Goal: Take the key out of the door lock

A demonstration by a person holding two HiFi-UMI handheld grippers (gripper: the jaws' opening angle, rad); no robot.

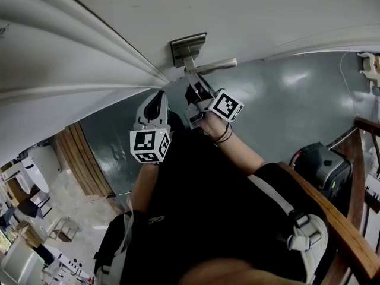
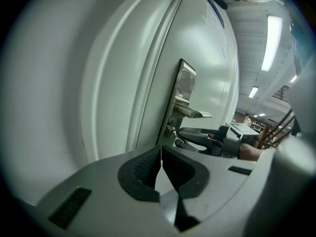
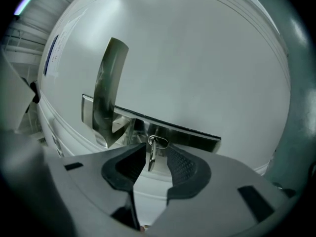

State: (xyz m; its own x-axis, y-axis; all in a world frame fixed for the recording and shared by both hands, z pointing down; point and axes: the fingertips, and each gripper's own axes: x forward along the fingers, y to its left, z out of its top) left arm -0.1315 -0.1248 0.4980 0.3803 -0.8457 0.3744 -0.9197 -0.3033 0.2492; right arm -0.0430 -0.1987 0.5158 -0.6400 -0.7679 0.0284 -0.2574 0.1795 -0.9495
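Observation:
The key (image 3: 150, 158) hangs from a small ring (image 3: 158, 142) at the lock, just under the steel plate (image 3: 168, 130) and lever handle (image 3: 109, 90) of the white door. My right gripper (image 3: 157, 150) is open, its pads on either side of the key without pressing it; the key lies nearer the left pad. In the head view the right gripper (image 1: 194, 83) points at the lock below the handle (image 1: 211, 66). My left gripper (image 1: 158, 97) hangs back, lower left of the plate (image 1: 189, 45). In its own view the left gripper (image 2: 160, 154) is shut on nothing.
A wooden railing (image 1: 335, 215) runs along the right, with a black device (image 1: 320, 162) beside it on the grey floor (image 1: 285, 100). The door frame's mouldings (image 1: 71, 58) lie left of the lock. The left gripper view shows the right gripper (image 2: 202, 138) at the plate (image 2: 183, 90).

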